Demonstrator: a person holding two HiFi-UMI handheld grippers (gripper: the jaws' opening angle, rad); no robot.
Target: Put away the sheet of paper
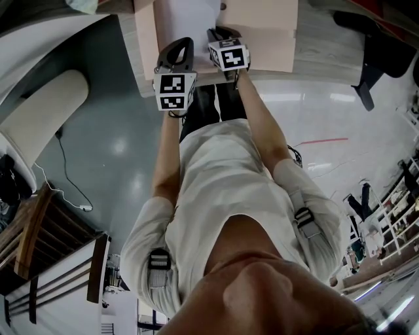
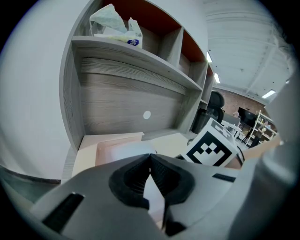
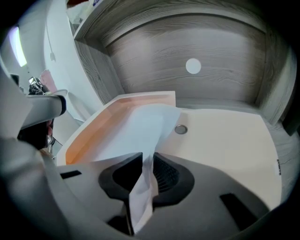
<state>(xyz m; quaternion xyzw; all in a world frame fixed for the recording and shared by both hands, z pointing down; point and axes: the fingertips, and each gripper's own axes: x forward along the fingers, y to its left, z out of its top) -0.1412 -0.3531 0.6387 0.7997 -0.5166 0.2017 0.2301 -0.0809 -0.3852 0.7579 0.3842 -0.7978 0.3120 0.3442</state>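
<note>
The white sheet of paper [image 3: 140, 126] lies in a shallow peach tray [image 3: 89, 136] on the pale desk, with its near edge lifted. In the left gripper view my left gripper [image 2: 150, 159] is shut on that edge of the sheet [image 2: 153, 194]. My right gripper [image 3: 147, 164] stands open; the paper's edge rises between its jaws, and the left pad is clear of it. In the head view both grippers, left [image 1: 178, 47] and right [image 1: 219, 34], reach side by side over the tray [image 1: 145, 39] at the desk's near edge, with the sheet [image 1: 186, 19] beyond them.
A grey wooden hutch with a round cable hole [image 3: 193, 66] backs the desk. A plastic bag [image 2: 112, 23] sits on its shelf. A small metal disc [image 3: 181, 129] lies on the desk beside the tray. An office chair [image 1: 373, 59] stands to the right and a wooden chair [image 1: 39, 229] to the left.
</note>
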